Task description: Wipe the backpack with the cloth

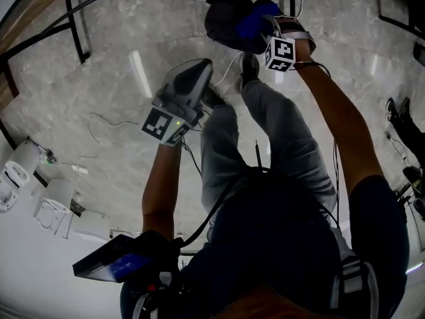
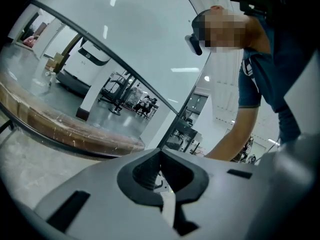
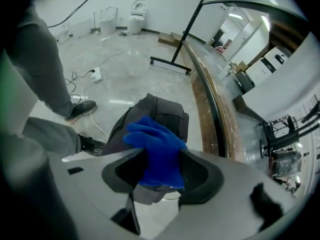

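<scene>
— Where's the backpack (image 3: 167, 114)?
— On the floor (image 3: 125, 79), far side, below the right tool (image 3: 160, 160). Its jaws stand apart, blue cloth (image 3: 154, 143) between them.
— Left tool (image 2: 161, 179)?
— Jaws together, empty, nearer and left.

Cloth (image 3: 157, 149): bright blue, soft fuzzy fabric. Backpack (image 3: 167, 111): dark matt fabric. Floor (image 1: 133, 38): glossy pale stone, veined, mirroring lights. Worktop (image 2: 65, 129) edge: worn brown wood, scratched. Stand (image 3: 187, 31): black matt metal tube. Trousers (image 1: 292, 145): plain grey cloth, matt, creased.
</scene>
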`<state>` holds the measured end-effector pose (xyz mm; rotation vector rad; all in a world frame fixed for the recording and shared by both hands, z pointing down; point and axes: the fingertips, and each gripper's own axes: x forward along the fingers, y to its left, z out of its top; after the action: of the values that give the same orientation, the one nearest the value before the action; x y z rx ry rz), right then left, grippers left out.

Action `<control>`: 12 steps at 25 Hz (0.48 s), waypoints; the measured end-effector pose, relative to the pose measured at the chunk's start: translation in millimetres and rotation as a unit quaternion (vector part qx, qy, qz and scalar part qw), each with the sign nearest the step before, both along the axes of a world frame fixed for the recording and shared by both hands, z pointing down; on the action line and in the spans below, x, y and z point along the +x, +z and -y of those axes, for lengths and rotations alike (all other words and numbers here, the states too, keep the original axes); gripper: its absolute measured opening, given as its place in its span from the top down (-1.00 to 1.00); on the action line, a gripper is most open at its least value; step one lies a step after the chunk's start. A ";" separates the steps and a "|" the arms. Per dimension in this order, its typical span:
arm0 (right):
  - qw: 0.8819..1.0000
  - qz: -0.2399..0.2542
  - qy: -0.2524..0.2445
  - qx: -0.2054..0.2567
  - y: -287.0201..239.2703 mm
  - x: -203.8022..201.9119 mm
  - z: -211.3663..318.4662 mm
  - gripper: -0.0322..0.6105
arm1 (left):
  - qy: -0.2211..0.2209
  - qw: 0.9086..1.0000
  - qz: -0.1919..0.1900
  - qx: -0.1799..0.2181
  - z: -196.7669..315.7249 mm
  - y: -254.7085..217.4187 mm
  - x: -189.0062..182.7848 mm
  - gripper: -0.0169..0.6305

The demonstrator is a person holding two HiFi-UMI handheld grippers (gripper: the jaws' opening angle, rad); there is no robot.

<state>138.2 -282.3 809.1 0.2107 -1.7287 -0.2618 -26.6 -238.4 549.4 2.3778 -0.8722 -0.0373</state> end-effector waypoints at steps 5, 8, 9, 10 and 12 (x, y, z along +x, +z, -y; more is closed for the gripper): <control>0.999 0.041 0.030 -0.006 10.2 -14.3 -1.7 0.39 | 0.049 0.997 0.033 -0.041 2.0 90.4 16.2 0.94; 0.998 0.057 0.015 -0.015 4.7 -34.2 -17.0 0.61 | 0.058 0.996 0.036 -0.053 4.0 127.8 18.2 0.94; 0.998 0.063 0.014 -0.021 3.6 -40.6 -24.8 0.66 | 0.054 0.996 0.035 -0.057 5.1 135.0 17.8 0.94; 0.997 0.069 0.015 -0.029 3.5 -47.5 -33.6 0.67 | 0.050 0.996 0.035 -0.061 6.3 140.5 16.5 0.94; 0.995 0.080 0.012 -0.050 6.4 -66.0 -53.8 0.69 | 0.039 0.996 0.036 -0.069 5.8 147.9 9.2 0.94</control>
<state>72.2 -228.5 815.4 0.1823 -1.8916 -0.1428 -17.4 -244.1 697.3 2.2922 -0.7880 0.1361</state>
